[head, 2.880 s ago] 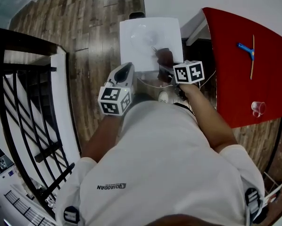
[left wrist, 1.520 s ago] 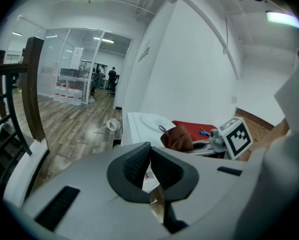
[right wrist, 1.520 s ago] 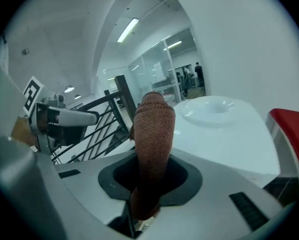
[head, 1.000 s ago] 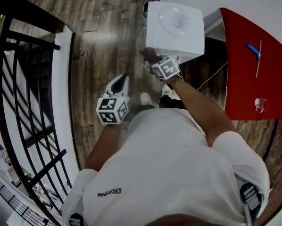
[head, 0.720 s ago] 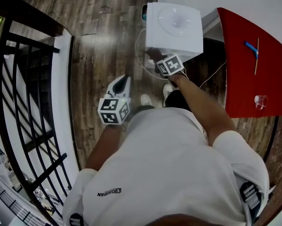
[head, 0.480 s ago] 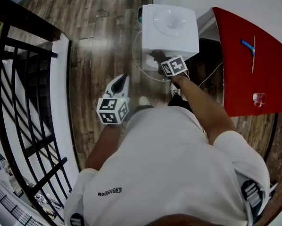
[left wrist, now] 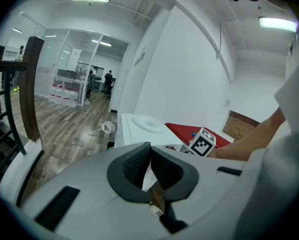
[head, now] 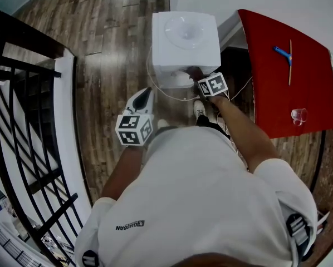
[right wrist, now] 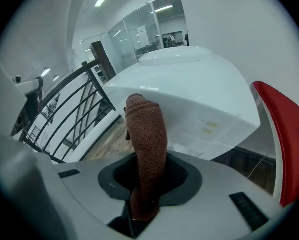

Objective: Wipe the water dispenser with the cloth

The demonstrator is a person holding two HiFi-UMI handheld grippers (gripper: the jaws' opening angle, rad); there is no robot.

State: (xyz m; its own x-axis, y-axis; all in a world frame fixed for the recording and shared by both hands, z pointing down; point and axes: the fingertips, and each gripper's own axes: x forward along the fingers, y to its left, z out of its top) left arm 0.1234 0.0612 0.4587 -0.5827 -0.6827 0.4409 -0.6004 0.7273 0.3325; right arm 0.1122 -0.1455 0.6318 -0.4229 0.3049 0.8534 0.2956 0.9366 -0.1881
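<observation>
Overhead, a person in a white shirt (head: 200, 204) is seen standing on a wooden floor (head: 111, 65) before a white water dispenser (head: 186, 35). The right tongs (head: 195, 75) are held against the front of the dispenser, just under its top rim, near the front's right corner. In the right gripper view, these tongs (right wrist: 148, 170) are clamped on a rolled brown cloth (right wrist: 147, 134). The cloth stands up from the jaws, and its tip is pressed to the dispenser's white front edge (right wrist: 189, 89).

About three seconds earlier the cloth was on the dispenser's flat top. It has since been brought down over the front edge, and in the last second it has been moved from the front's left side towards the right.

The left tongs (head: 145, 92) have been kept in the same place throughout, out over the floor and well apart from the dispenser. In the left gripper view they (left wrist: 150, 156) are seen closed, with nothing held between the pads.

To the right, a red surface (head: 278, 93) carries a blue-handled tool (head: 282, 53) and a clear cup (head: 298, 114). A black railing (head: 21, 121) is seen at the left.
</observation>
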